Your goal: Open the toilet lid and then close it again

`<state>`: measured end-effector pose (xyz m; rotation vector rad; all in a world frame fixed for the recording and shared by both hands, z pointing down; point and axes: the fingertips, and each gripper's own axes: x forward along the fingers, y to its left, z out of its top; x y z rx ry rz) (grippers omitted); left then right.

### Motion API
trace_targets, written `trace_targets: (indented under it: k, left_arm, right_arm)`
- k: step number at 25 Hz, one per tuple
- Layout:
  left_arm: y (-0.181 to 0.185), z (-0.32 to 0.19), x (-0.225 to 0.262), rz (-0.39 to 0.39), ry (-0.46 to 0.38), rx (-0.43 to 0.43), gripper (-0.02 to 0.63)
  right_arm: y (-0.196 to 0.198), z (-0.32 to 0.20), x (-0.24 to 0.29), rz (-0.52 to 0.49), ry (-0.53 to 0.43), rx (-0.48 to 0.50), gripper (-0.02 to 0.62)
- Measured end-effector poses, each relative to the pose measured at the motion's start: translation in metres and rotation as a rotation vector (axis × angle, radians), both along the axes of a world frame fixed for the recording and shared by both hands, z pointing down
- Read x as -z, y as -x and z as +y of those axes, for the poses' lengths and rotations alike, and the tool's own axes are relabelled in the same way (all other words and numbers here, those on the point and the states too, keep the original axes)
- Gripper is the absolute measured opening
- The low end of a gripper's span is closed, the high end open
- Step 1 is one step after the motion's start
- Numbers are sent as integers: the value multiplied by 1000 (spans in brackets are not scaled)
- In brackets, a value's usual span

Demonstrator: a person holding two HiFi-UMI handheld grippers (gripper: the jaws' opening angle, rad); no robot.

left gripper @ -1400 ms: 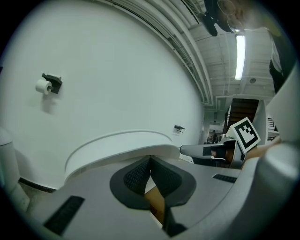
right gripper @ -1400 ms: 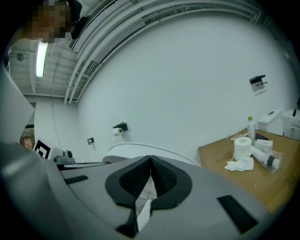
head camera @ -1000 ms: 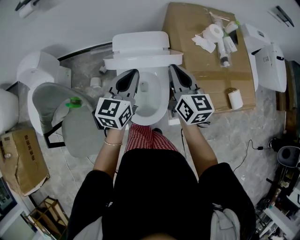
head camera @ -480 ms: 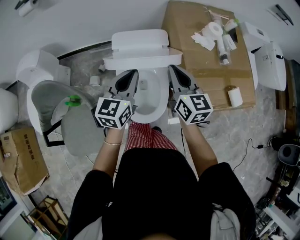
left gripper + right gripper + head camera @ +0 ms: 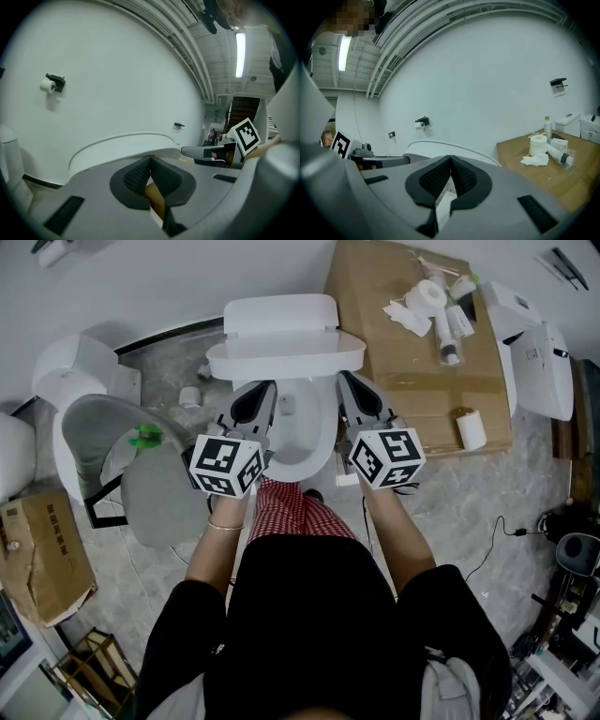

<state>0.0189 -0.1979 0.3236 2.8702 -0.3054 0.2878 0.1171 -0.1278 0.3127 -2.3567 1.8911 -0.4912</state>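
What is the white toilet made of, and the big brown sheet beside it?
The toilet looks like glazed ceramic: it is smooth, white and rounded, though some parts could be plastic. The brown sheet looks like cardboard: it is flat, dull brown, with fold lines across it.

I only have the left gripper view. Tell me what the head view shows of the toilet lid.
Observer: The toilet lid stands raised at the back, and the bowl lies uncovered.
Operator: Report the right gripper's jaws.
Observer: In its own view the right gripper has its jaws together, with nothing held between them.
Operator: Name what lies to the right of the toilet.
Observer: A cardboard sheet lies there, with a toilet roll and crumpled tissue on it.
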Motion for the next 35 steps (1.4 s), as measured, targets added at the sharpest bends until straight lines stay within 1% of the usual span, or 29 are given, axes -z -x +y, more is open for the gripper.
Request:
trace_targets:
  k: [21,35]
  left_arm:
    - [9,15,-13,-7,17,-4,5]
    - [17,31,-23,-14,29,1,5]
  right_arm:
    - [11,14,-15,9,31,18,20]
    - [20,26,-27,-2,51,32,20]
